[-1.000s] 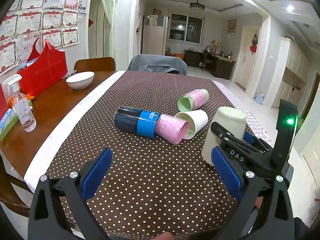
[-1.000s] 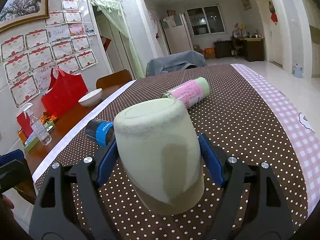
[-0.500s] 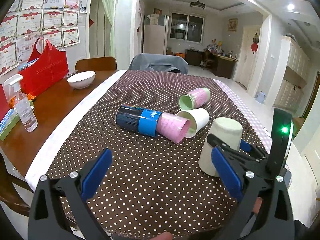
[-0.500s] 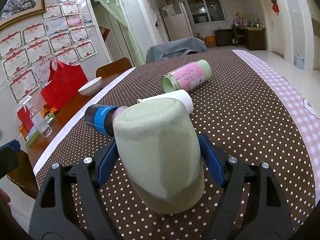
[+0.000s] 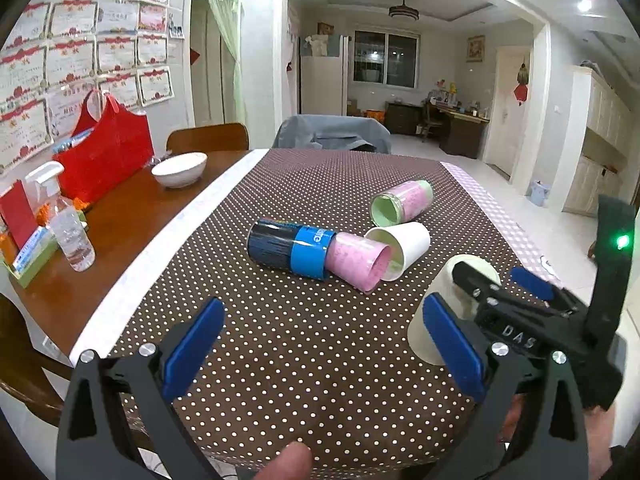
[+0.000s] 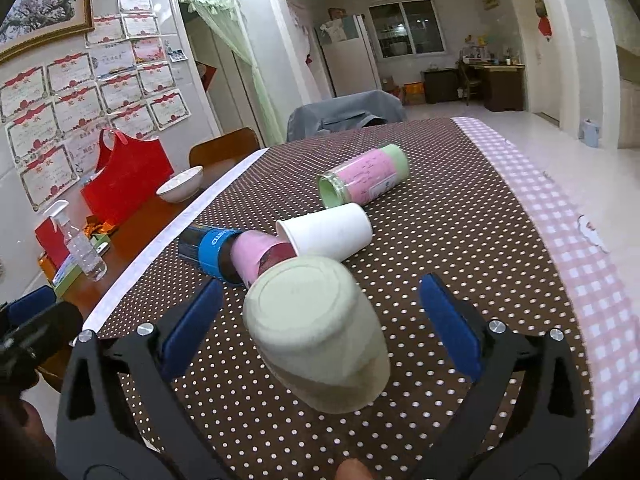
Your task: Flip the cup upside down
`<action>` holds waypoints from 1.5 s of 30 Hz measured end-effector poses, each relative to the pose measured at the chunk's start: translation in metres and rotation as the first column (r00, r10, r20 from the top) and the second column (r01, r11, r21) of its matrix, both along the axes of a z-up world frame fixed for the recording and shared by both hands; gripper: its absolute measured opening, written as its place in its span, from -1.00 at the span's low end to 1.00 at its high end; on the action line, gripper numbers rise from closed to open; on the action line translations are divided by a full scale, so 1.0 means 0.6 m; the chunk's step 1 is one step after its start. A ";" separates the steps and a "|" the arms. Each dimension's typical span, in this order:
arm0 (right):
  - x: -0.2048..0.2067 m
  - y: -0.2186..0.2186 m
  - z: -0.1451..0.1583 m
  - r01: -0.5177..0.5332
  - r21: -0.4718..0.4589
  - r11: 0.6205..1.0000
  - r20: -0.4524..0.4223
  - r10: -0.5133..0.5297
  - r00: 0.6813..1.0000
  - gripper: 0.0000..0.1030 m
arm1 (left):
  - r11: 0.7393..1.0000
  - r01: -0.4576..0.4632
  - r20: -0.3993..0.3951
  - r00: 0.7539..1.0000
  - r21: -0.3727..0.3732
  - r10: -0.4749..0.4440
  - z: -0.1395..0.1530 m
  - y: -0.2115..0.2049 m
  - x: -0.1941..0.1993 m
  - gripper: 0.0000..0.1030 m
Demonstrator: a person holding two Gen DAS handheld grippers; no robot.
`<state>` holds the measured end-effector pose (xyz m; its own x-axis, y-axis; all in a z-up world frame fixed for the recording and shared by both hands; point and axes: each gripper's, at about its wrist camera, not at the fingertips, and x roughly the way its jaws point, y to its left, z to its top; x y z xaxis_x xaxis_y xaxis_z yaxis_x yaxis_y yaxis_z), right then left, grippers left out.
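On the dotted tablecloth [image 6: 460, 216], right gripper [image 6: 320, 316] jaws spread, straddling inverted cup [image 6: 316, 332]; left gripper [image 5: 320, 336] agape, empty.

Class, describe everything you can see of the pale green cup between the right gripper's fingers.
The pale green cup is plain, matte, faintly fuzzy-looking and tapered. It stands upside down, flat base up, rim on the polka-dot tablecloth. The right gripper is open around it, its blue pads apart from the walls. It stands nearer the camera than the white paper cup, which lies on its side.

A family home's dining room. Framed certificates [image 5: 76, 60] cover the wall beside a wooden desk [image 5: 132, 216] with a polka-dot tablecloth [image 5: 320, 184]. A fridge [image 6: 352, 60] and ceiling lamp [image 5: 404, 10] show beyond.
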<state>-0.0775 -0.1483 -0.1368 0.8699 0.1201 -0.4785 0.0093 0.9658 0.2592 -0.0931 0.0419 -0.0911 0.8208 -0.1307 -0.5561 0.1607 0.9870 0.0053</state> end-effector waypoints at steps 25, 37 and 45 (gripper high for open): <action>-0.143 -0.020 0.169 0.045 -0.085 0.995 0.164 -0.030 0.986 0.88 | 0.999 -0.021 0.149 0.989 0.049 0.013 0.081 -0.031 -0.095 0.90; -0.186 -0.004 0.193 0.058 -0.119 0.991 0.209 -0.032 0.977 0.88 | 0.995 -0.062 0.186 0.981 0.074 0.047 0.104 -0.030 -0.128 0.90; -0.201 0.001 0.193 0.076 -0.125 0.989 0.216 -0.048 0.975 0.88 | 0.996 -0.066 0.189 0.981 0.058 0.054 0.110 -0.024 -0.137 0.90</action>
